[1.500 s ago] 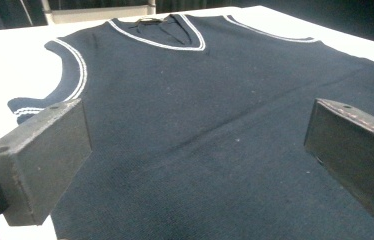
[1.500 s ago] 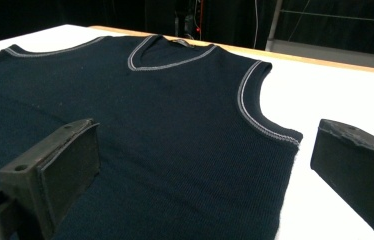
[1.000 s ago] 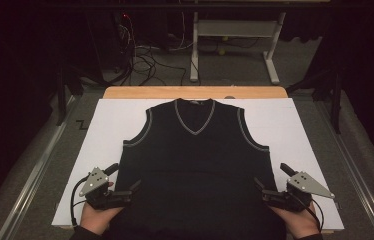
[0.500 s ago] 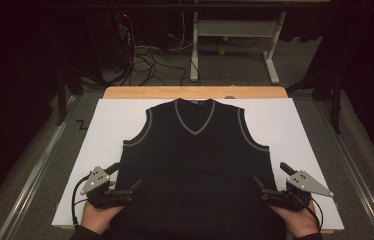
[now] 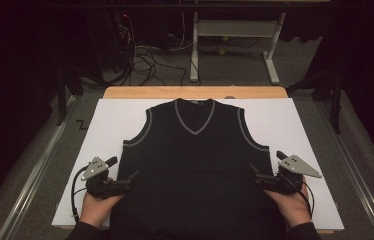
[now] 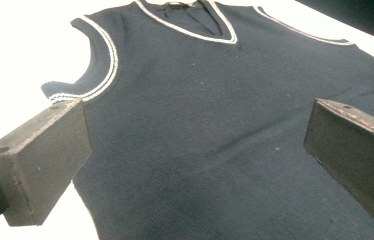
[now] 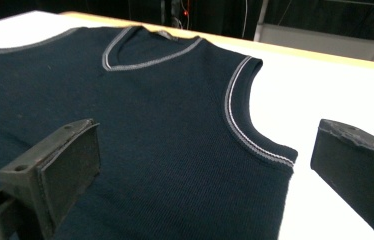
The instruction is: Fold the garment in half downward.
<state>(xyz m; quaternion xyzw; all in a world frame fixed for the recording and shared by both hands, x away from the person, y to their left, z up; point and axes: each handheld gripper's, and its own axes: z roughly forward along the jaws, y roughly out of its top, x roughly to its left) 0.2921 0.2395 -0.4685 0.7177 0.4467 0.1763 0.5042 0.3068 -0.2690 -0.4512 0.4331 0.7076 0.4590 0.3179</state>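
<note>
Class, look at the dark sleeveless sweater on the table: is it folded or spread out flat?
Spread flat. The sweater lies front up on the white sheet, V-neck and both armholes showing, no fold visible.

It looked like a lab or recording studio. A white sheet (image 5: 295,120) covered a wooden table (image 5: 140,92) ringed by dark surroundings, loose cables (image 5: 145,62) lay tangled on the grey floor behind, and a white metal desk frame (image 5: 232,30) stood beyond them.
</note>
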